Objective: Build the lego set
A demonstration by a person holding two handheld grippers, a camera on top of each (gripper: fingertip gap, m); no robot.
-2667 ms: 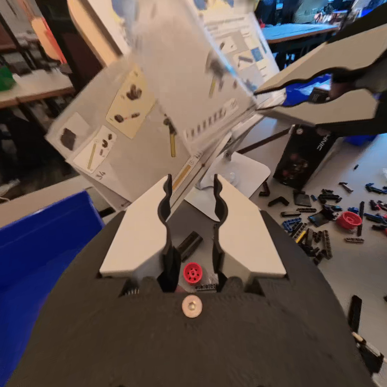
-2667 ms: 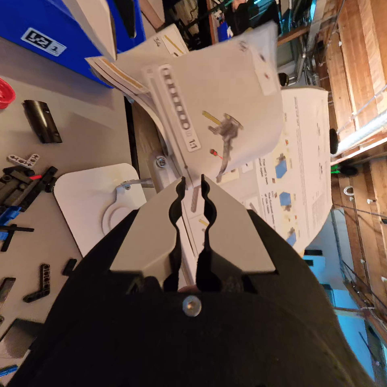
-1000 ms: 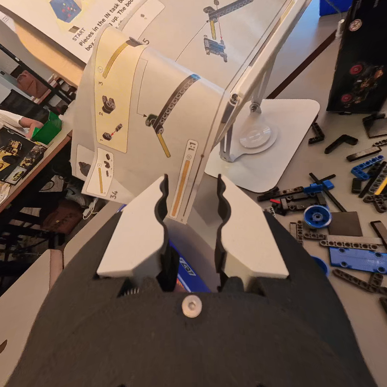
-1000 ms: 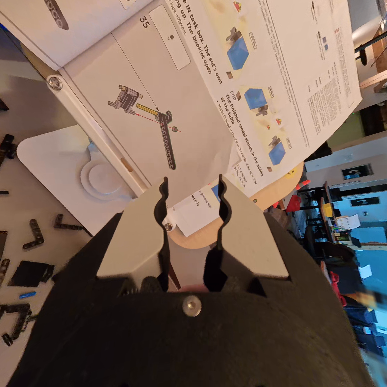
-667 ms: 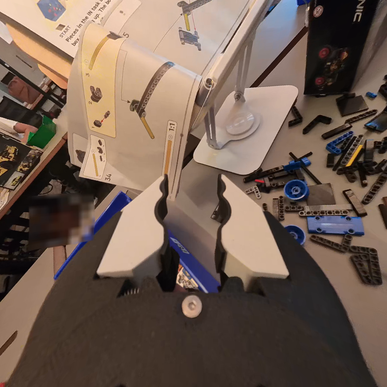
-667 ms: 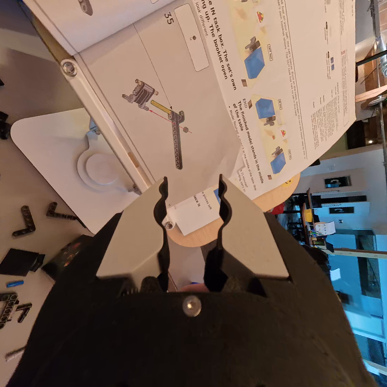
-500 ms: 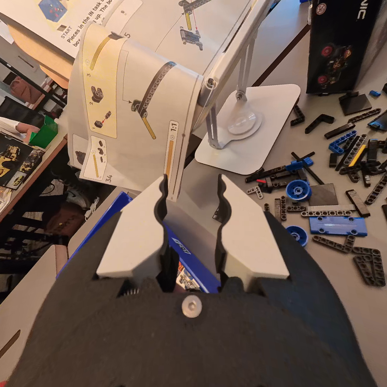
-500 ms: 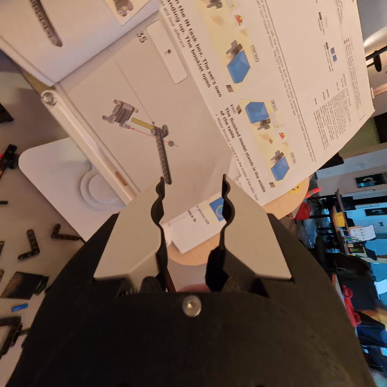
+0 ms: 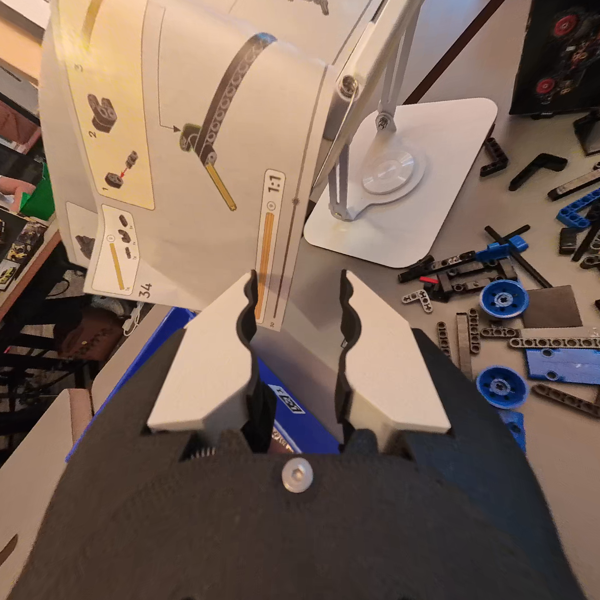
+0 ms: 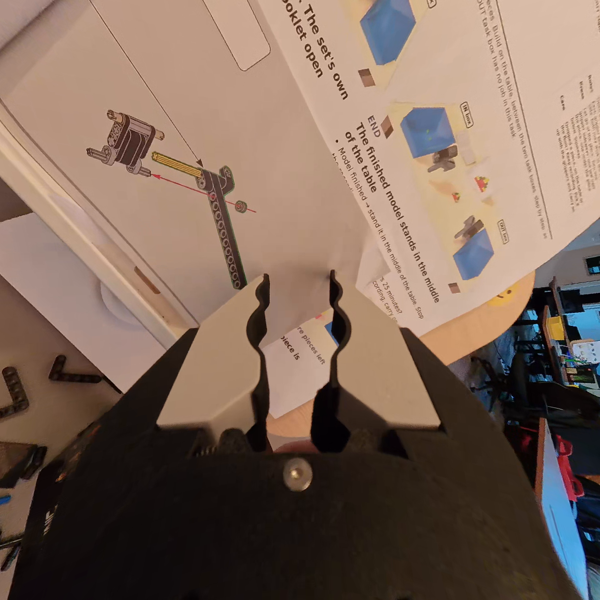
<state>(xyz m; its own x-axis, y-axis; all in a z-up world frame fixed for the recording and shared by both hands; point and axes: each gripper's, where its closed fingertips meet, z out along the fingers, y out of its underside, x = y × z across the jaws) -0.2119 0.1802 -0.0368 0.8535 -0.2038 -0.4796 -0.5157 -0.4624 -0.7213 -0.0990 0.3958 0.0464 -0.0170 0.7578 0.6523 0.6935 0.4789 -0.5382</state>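
The instruction booklet stands on a white stand. Its left page [image 9: 194,146] hangs curled forward in the left wrist view. My left gripper [image 9: 297,279] is open and empty, with that page's lower corner just inside its left fingertip [image 9: 250,282]. In the right wrist view the right page [image 10: 194,130] lies flat against the stand. My right gripper [image 10: 298,276] is open, with that page's lower edge between its jaws. Loose Lego parts lie on the grey table, among them two blue wheels [image 9: 503,298] and a blue plate [image 9: 561,363].
The stand's white base [image 9: 438,211] sits on the table. A black set box [image 9: 558,55] stands at the back right. A blue bin [image 9: 292,422] lies under my left gripper. A printed task sheet [image 10: 454,130] hangs behind the booklet. Black L-shaped beams [image 10: 71,373] lie near the base. Spacing between my two grippers at the tips: around 25 cm. The blue plate [image 9: 561,363] is about 20 cm from my left fingertips.
The right gripper let go of the turned page, then both grippers moved in close to the booklet's lower edge. The right jaws have narrowed a little in the last half second.
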